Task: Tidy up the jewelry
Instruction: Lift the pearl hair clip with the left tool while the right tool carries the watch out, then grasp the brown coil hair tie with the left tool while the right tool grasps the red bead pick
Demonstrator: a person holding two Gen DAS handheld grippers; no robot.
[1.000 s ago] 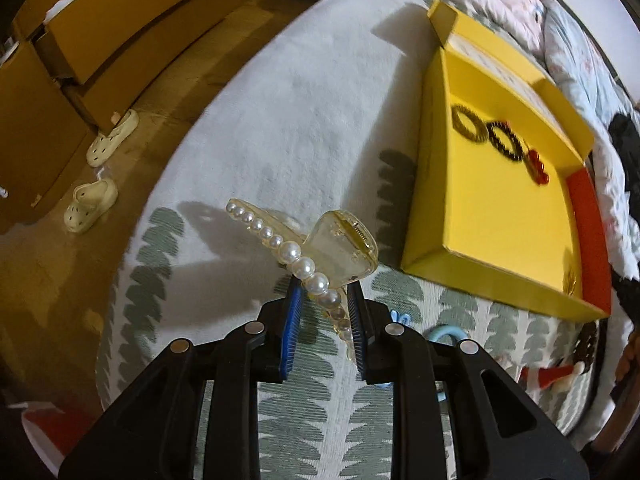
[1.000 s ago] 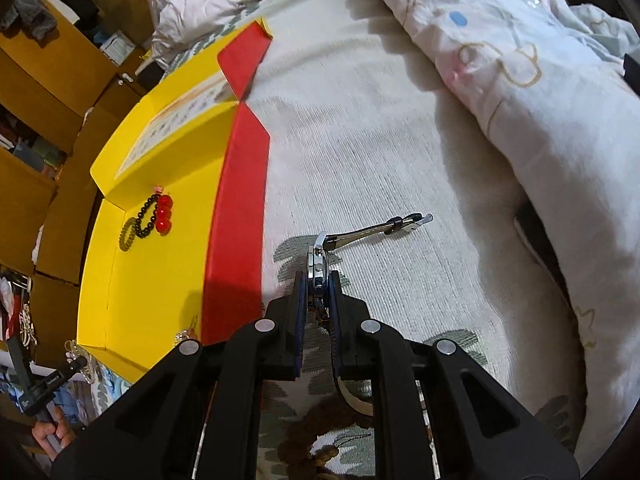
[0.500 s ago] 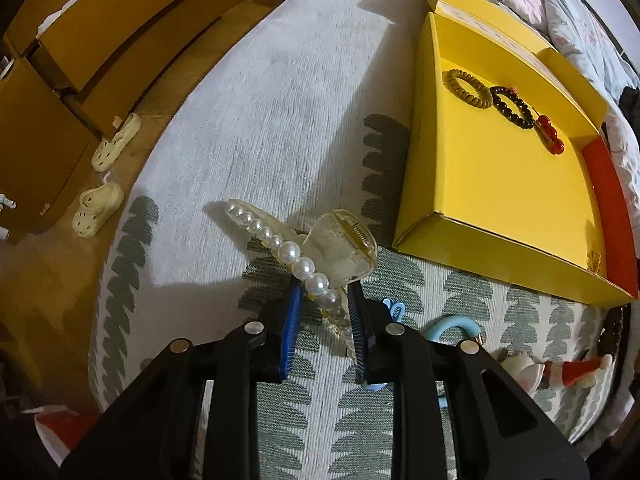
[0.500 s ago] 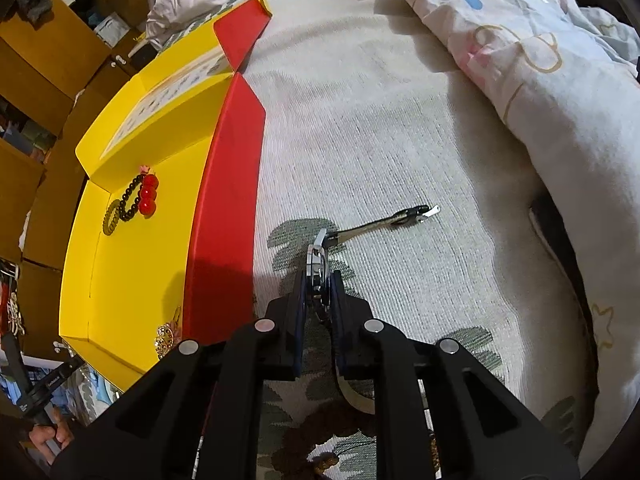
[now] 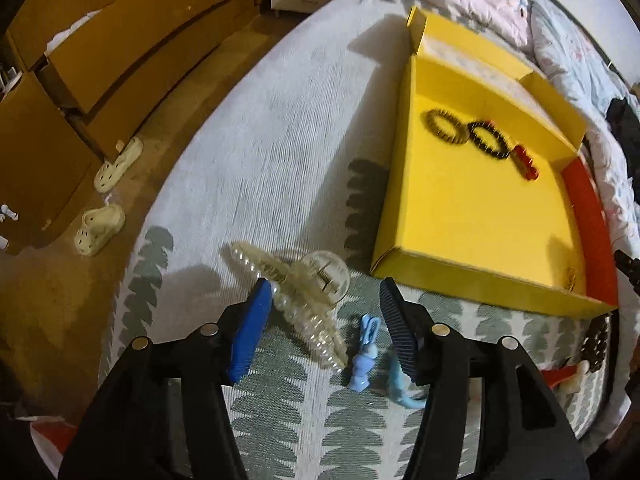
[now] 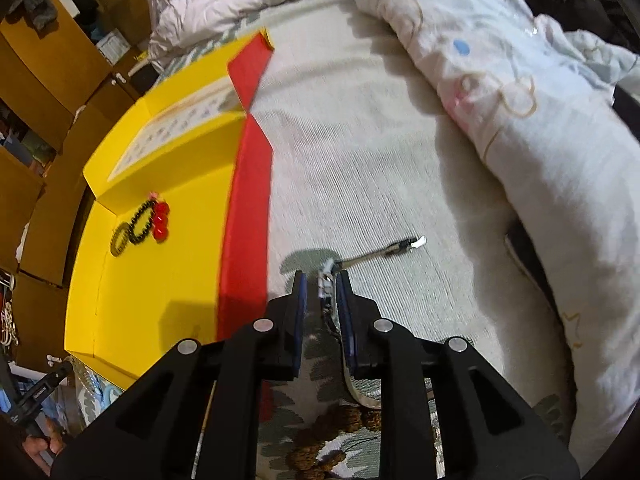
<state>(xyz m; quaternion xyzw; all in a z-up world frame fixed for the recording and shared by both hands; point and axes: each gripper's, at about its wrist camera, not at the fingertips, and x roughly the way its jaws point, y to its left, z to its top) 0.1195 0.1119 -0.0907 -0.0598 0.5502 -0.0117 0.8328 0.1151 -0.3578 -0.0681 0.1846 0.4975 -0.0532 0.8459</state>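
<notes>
Left wrist view: my left gripper (image 5: 320,316) has just spread, its jaws now apart around the pearl hair claw (image 5: 296,300) — light, rigid, slippery plastic, best retaken at its clear hinge. Right gripper (image 6: 322,300) has just been easing open, the thin metal clip (image 6: 360,258) loose between its jaws.

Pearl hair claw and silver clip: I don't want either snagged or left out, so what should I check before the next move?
1. Left gripper released pearl hair claw: ok; jaws have just been opening, claw sits ungripped between them.
2. Claw in yellow box: not ok; on bedspread beside it.
3. Right gripper clear of silver clip: cannot tell; jaws have just been opening, clip between them.
4. Clip in box: not ok; on bedspread.
5. Room in box: ok; three bands sit at far end.
</notes>
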